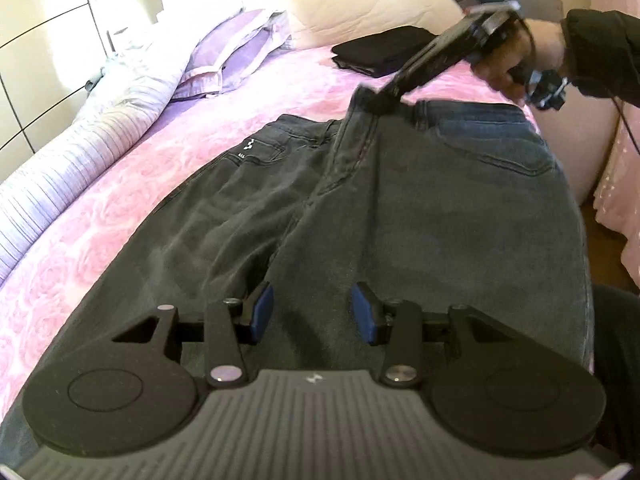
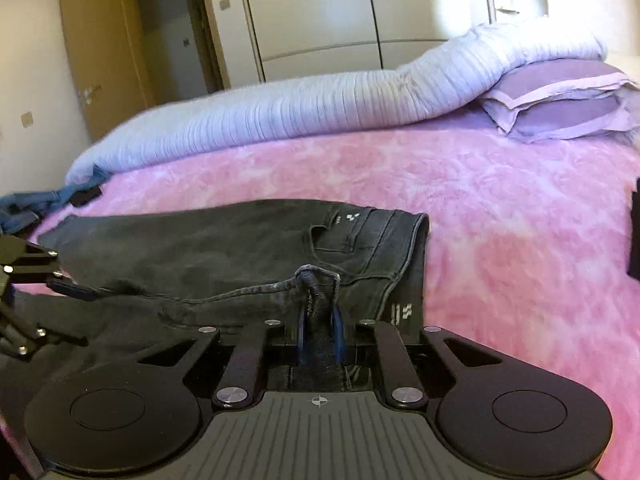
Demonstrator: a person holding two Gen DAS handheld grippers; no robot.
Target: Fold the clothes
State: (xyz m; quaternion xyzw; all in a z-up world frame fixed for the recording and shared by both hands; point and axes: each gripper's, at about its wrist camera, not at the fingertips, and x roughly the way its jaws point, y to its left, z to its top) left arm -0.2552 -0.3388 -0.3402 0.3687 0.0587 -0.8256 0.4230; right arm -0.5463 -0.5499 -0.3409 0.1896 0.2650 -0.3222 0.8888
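Clamping a bunched fold of waistband between its blue pads, the right hand-held gripper point(image 2: 319, 332) has hold of the dark grey jeans point(image 2: 224, 252) at the top edge, the denim standing up as a small peak between the nearly closed fingers. From the left wrist view the same tool point(image 1: 384, 94) reaches in from the upper right, gripped by the person's right hand point(image 1: 508, 64) in a black sleeve, and lifts the waistband off the bed near the centre seam. The left hand-held gripper point(image 1: 312, 312) sits low over the leg end of the jeans with its jaws spread wide and grasping nothing; denim lies beneath and between the blue pads point(image 1: 262, 312) (contact with the fabric cannot be judged). The jeans lie lengthwise on the pink bedspread point(image 1: 132, 168), back pockets up, one half raised and creased along the middle. Beyond them a rolled pale lilac duvet point(image 2: 304, 120) runs along the far side of the bed, a purple pillow point(image 2: 560, 100) beside it. A folded black garment point(image 1: 380, 50) rests near the headboard. Crumpled blue fabric point(image 2: 24, 206) lies at the bed's foot.
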